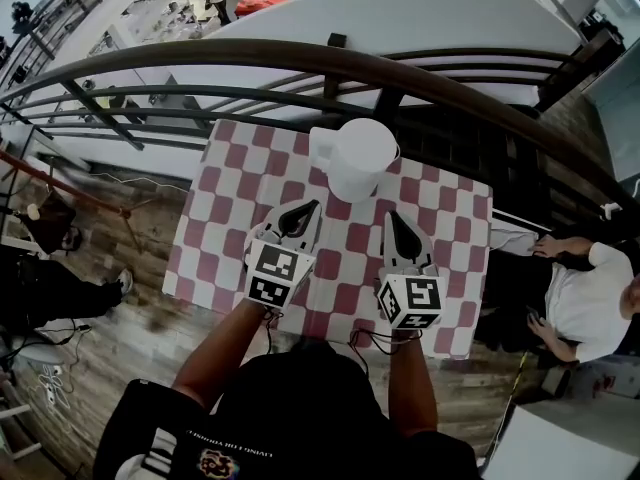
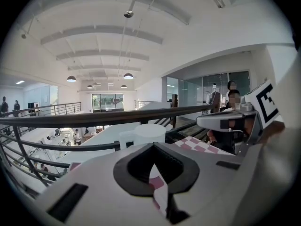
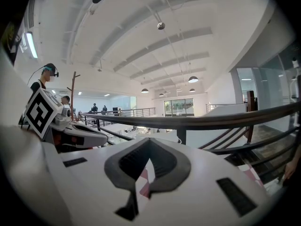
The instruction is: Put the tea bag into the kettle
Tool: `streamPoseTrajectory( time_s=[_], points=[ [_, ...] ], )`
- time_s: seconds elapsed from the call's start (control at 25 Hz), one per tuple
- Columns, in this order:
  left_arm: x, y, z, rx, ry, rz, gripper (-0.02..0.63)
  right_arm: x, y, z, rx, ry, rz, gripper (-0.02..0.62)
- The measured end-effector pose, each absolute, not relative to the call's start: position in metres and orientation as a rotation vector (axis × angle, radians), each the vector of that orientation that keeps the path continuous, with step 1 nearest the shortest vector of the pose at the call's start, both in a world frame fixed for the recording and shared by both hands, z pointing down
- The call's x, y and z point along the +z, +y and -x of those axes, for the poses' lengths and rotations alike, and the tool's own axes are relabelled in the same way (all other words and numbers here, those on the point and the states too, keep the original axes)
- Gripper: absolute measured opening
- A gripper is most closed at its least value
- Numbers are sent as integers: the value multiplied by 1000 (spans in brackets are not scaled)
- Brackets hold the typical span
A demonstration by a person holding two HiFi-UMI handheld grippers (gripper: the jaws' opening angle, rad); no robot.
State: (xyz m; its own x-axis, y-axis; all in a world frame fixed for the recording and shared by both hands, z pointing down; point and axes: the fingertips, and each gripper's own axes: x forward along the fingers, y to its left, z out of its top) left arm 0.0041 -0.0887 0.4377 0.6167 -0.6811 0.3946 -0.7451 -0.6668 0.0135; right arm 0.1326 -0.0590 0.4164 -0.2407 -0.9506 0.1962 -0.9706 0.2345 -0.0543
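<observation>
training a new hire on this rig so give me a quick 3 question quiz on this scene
1. True or false: the jaws of the left claw stand wide apart.
2. The white kettle on the checked tablecloth stands: A) between the claws and the railing; B) between the claws and the person holding them; C) on the floor.
3. What is held between the jaws of the right claw?

Key: 1 false, they are together; 2 A; 3 nothing.

kettle [image 1: 358, 156] white | tablecloth [image 1: 215, 230] red-white checked | floor [image 1: 135, 323] brown wood
</observation>
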Motion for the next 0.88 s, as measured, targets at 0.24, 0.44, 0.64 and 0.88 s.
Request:
streamPoseTrajectory(
  time_s=[0.24, 0.44, 0.64, 0.88],
  points=[
    [429, -55, 6, 518, -1173, -2683, -2, 406, -24, -123, 230, -2395, -1852, 12],
    [409, -17, 17, 477, -1163, -2710, -2, 390, 14, -108, 209, -2432, -1830, 12],
    [400, 19, 25, 456, -1147, -2734, -2, 388, 51, -96, 215, -2445, -1809, 12],
    [398, 53, 25, 449, -1105, -2765, -2, 388, 85, -90, 220, -2433, -1811, 12]
  ],
)
